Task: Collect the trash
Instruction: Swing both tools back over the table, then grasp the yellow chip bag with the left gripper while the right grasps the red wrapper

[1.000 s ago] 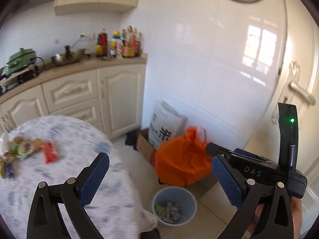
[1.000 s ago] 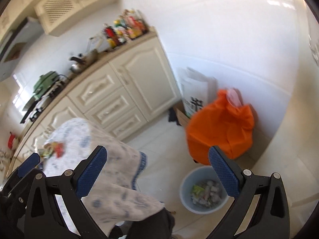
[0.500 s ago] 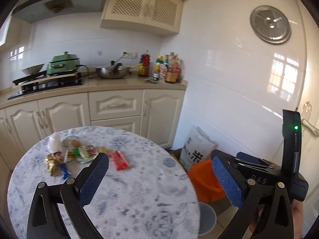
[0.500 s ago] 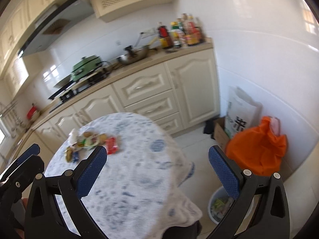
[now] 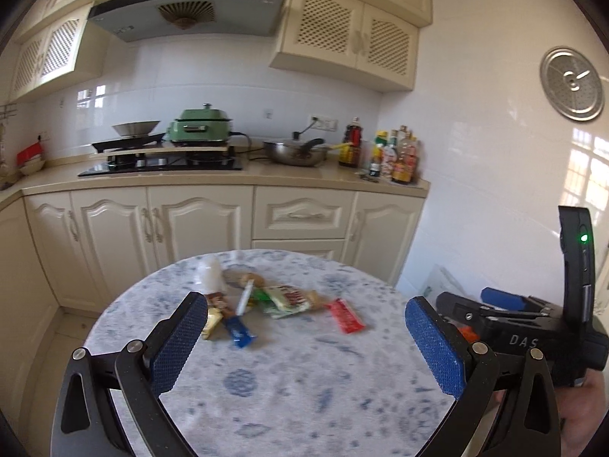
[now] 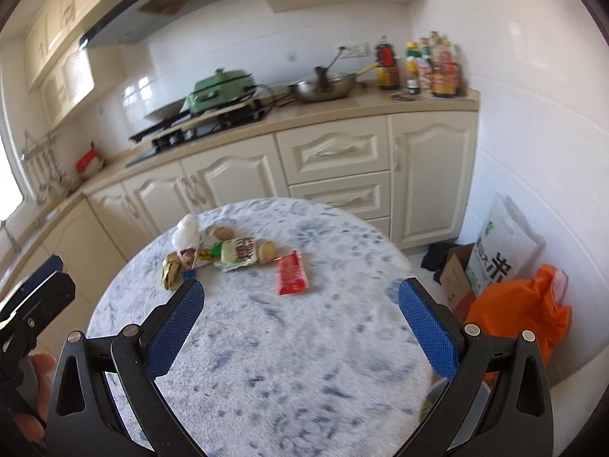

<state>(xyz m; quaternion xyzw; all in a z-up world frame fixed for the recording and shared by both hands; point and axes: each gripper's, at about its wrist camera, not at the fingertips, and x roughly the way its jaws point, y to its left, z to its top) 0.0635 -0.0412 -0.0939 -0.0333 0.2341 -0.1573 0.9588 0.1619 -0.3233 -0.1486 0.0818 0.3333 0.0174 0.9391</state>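
A round table (image 5: pixel 289 388) with a blue-patterned white cloth carries a cluster of trash: a red packet (image 5: pixel 347 316), a green-and-white wrapper (image 5: pixel 285 301), a blue wrapper (image 5: pixel 238 329) and a white crumpled bag (image 5: pixel 208 276). The red packet also shows in the right wrist view (image 6: pixel 291 272). My left gripper (image 5: pixel 304 346) is open and empty, above the table's near side. My right gripper (image 6: pixel 300 327) is open and empty, also short of the trash. The right gripper body shows at the right of the left wrist view (image 5: pixel 525 327).
Cream kitchen cabinets (image 5: pixel 198 224) with a stove, green pot and bottles stand behind the table. Right of the table on the floor are an orange bag (image 6: pixel 521 312), a white printed bag (image 6: pixel 502 251) and a cardboard box (image 6: pixel 455 274).
Both views have swung up and left from the floor bin and orange bag to the table. The trash cluster is now centred ahead of both grippers. Both stay open.
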